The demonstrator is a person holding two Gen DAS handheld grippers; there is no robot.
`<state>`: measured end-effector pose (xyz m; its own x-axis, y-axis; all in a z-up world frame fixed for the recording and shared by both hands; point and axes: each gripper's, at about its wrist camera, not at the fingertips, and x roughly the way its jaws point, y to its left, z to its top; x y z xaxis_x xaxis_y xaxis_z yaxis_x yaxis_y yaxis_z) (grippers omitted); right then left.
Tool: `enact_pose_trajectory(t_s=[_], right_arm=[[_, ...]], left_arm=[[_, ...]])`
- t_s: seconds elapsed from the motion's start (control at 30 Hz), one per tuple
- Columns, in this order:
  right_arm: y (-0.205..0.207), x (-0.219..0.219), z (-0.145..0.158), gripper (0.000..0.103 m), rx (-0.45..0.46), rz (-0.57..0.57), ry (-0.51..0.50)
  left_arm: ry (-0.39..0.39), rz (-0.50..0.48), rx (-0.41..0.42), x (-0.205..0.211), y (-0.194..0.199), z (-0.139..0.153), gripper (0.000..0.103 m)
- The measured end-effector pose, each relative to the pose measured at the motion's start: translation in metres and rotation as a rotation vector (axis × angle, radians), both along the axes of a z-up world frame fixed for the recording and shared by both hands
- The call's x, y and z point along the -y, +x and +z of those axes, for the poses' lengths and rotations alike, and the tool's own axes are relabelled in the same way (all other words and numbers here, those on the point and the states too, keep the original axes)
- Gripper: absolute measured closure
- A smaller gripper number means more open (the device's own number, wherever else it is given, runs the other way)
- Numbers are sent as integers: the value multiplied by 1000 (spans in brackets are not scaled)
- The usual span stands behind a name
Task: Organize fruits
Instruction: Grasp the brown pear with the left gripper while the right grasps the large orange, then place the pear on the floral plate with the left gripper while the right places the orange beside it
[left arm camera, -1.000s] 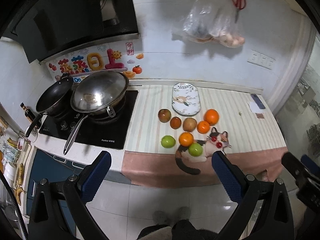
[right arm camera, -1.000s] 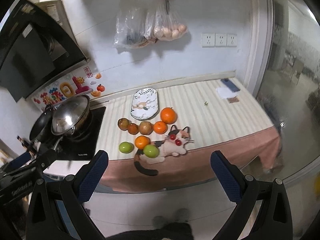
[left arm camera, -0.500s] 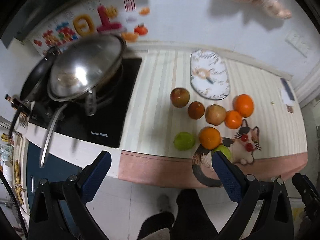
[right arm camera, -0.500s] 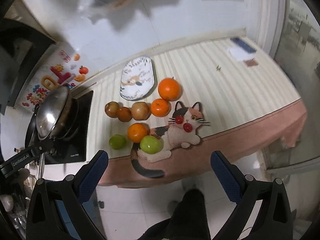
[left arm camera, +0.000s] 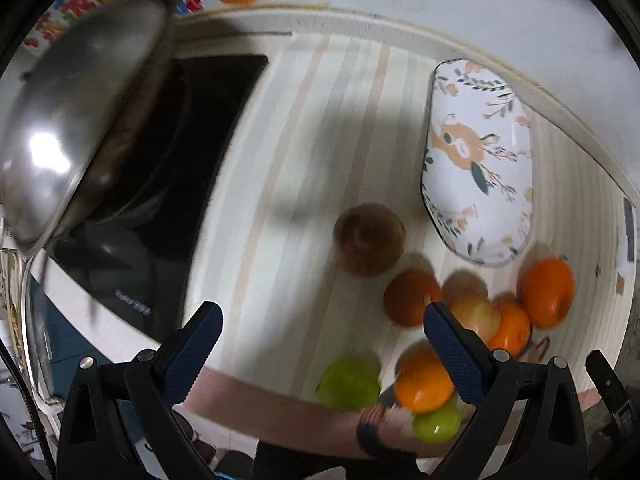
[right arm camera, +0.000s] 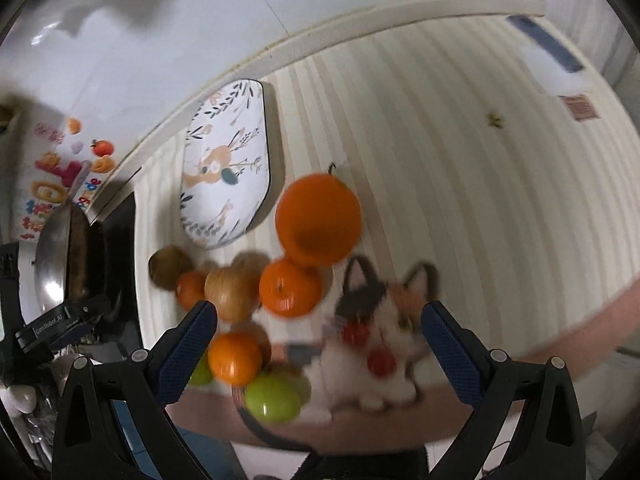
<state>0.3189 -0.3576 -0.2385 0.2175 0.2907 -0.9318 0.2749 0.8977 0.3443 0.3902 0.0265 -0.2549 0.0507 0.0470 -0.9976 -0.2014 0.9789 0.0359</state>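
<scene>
Left fingers (left arm camera: 454, 344) spread wide, pinching nothing, hanging over the near table (left arm camera: 304, 168) edge with a green apple (left arm camera: 349, 379) between them and an orange (left arm camera: 423, 376) just inside the right pad; likely lining up a first pick. Right fingers (right arm camera: 188, 344) equally spread and empty, framing the toy cat (right arm camera: 376, 344), a second green apple (right arm camera: 273, 397) at 6 o'clock. Fruits bunched at the front, plate (right arm camera: 225, 168) bare at 11 o'clock of the big orange (right arm camera: 318, 220), presumably the destination. Left view alone shows the wok (left arm camera: 80, 120) over the stove at 10 o'clock; right view alone shows the whole cat and the clear stretch of table at 2 o'clock. Both heavily blurred.
</scene>
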Motion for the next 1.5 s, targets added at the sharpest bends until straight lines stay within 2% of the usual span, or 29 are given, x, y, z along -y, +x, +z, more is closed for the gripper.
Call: enact_pose_trajectory(t_s=[0.17,0.33,0.43,0.63,0.7,0.73,0.87,1.1,1.27,1.4,1.5], right_arm=[[52,-8,-39,0,-81,53,6],[74,-14,-62,0,-144,81,29],[85,-17,-73,0,-172,91,29],[97,-16,-96,2,-234,85,76],[96,-16,-102,4,-263,86,93],[95,-17,-105,6,-281,86,95],[95,-21,-109,21,-293,83,132],[92,-30,-100,23,-251,105,47],[87,-31,-82,23,-211,102,17],[102,-39,-54,23,-136,123,31],[136,-53,-38,23,-66,167,33]], left_arm=[[-19,11,-79,6,32,-36,0],[-34,6,-171,14,48,-75,0],[-25,3,-191,17,55,-88,2],[-38,-4,-192,20,62,-96,24],[-51,-25,-185,24,64,-93,38],[-40,-35,-185,27,64,-92,38],[-11,-66,-158,36,62,-85,38],[6,-77,-110,34,53,-59,39],[-40,-95,-23,41,54,-7,39],[-111,-115,62,57,79,35,39],[-152,-129,86,63,105,38,39]])
